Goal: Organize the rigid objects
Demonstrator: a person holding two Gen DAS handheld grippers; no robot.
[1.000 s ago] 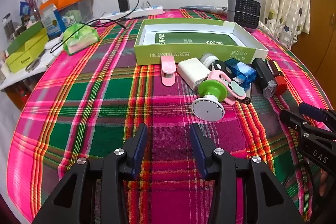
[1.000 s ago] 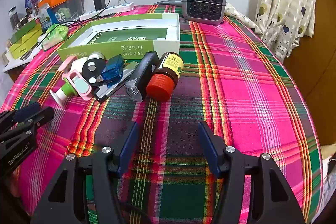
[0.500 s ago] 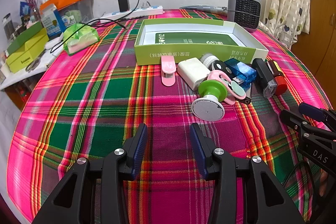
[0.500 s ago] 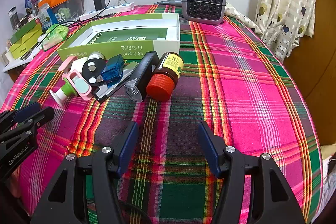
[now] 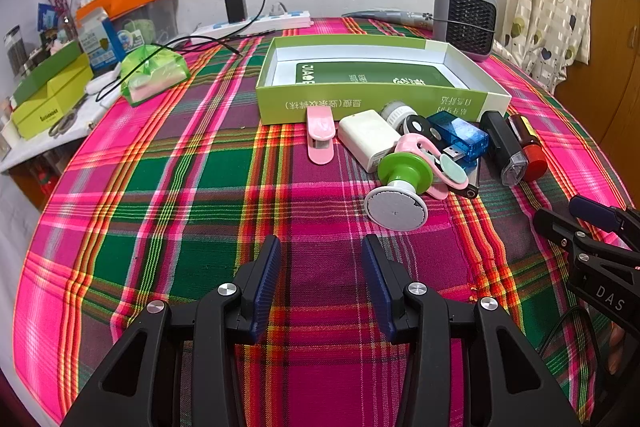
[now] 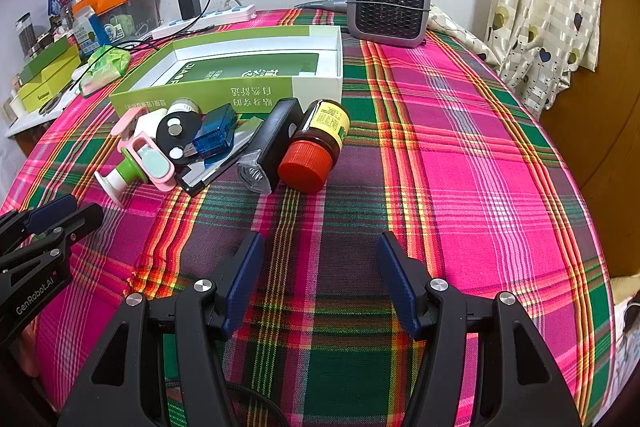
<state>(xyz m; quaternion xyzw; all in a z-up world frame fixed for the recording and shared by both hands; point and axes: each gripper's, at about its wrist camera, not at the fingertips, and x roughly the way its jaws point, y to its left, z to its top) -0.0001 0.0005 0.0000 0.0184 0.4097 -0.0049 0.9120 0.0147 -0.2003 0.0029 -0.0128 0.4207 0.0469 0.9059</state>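
Note:
A green and white open box (image 5: 372, 99) (image 6: 236, 95) sits mid-table. A pile of small items lies in front of it: a pink clip (image 5: 320, 133), a white charger (image 5: 368, 139), a green and white suction holder (image 5: 400, 187) (image 6: 120, 179), a blue USB reader (image 5: 460, 139) (image 6: 214, 137), a black bike light (image 5: 504, 147) (image 6: 272, 143) and a brown bottle with a red cap (image 5: 530, 147) (image 6: 316, 151). My left gripper (image 5: 320, 255) is open and empty, short of the pile. My right gripper (image 6: 320, 251) is open and empty, below the bottle.
A grey fan heater (image 6: 386, 5) stands behind the box. A power strip (image 5: 256, 23) with a cable, a green tissue pack (image 5: 154, 71) and an orange-lidded bin (image 5: 132, 3) sit at the back left. The table (image 6: 460, 155) has a plaid cloth.

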